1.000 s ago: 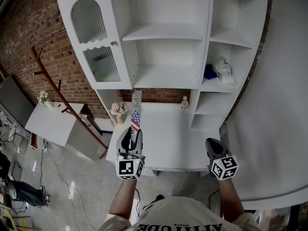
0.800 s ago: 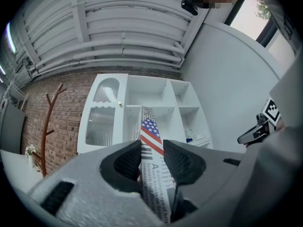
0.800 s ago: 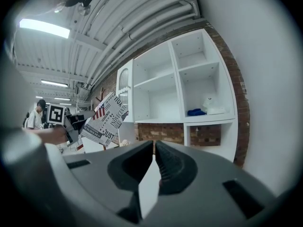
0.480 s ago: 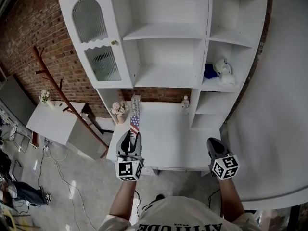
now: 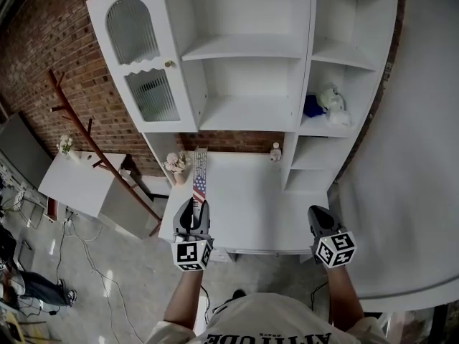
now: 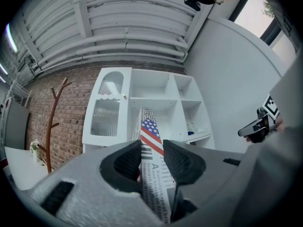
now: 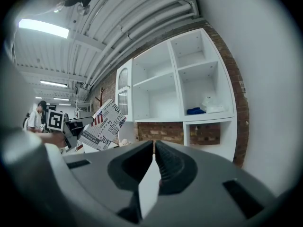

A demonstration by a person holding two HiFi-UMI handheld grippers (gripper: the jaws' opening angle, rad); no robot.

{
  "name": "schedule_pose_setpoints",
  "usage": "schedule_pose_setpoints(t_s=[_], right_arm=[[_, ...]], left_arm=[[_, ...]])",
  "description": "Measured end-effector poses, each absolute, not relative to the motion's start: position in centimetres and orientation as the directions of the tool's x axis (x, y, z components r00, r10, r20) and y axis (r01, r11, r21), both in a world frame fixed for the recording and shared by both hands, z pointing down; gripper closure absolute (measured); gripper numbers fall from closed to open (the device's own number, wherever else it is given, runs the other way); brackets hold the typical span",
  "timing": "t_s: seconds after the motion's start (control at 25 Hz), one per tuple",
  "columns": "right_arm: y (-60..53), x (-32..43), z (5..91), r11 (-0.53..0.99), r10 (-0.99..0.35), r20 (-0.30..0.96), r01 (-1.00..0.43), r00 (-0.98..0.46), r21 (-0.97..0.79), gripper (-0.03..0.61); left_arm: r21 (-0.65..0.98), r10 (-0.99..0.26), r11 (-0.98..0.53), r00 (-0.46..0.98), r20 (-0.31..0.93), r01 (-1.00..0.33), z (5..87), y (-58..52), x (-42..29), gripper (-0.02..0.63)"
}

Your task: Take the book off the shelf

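Observation:
The book (image 5: 200,172) has black-and-white print and a US flag on its cover. My left gripper (image 5: 193,205) is shut on its lower edge and holds it upright, edge-on, over the white desk (image 5: 251,206), clear of the shelf unit (image 5: 247,84). In the left gripper view the book (image 6: 150,148) stands pinched between the pads (image 6: 177,160). The right gripper view shows the book (image 7: 102,125) tilted at the left. My right gripper (image 5: 314,213) hovers over the desk's right front corner, shut with nothing between its jaws (image 7: 155,157).
A blue cloth (image 5: 313,107) and a white bundle (image 5: 334,103) lie in a right-hand shelf compartment. A small flower vase (image 5: 174,165) and a small bottle (image 5: 275,151) stand at the back of the desk. A wooden coat rack (image 5: 79,131) and a white side table (image 5: 79,181) stand at the left.
My left gripper has drawn the book back from the shelf toward the desk's front and slightly left. The right gripper has stayed put.

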State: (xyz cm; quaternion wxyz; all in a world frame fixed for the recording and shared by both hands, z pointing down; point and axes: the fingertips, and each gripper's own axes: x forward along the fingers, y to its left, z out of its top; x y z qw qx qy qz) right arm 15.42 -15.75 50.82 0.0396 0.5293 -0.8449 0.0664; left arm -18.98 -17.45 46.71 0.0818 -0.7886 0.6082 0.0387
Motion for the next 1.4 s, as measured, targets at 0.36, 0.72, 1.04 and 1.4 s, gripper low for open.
schedule_pose_setpoints(t_s=[0.36,0.72,1.04,1.4], right_arm=[[-16.0,16.2,49.8,0.415,-0.902,0.102,-0.908,-0.42,-0.065,0.545],[-16.4,16.8,49.3,0.386,-0.916,0.079,-0.918,-0.393,-0.094,0.548],[-16.6,16.2,49.3,0.396,-0.912,0.08,-0.914,-0.402,-0.087,0.548],[-17.0,15.9,49.5,0.394,-0.913,0.081,-0.915,-0.401,-0.089,0.548]], left_arm=[[-0.083,-0.952,-0.249,0.259,-0.165,-0.965,46.5,-18.0,-18.9,0.456],[-0.084,-0.952,-0.25,0.26,-0.159,-0.965,46.5,-18.3,-19.3,0.456],[-0.089,-0.952,-0.247,0.259,-0.161,-0.965,46.4,-18.4,-19.5,0.456],[-0.086,-0.952,-0.248,0.259,-0.161,-0.965,46.5,-18.6,-19.8,0.456]])
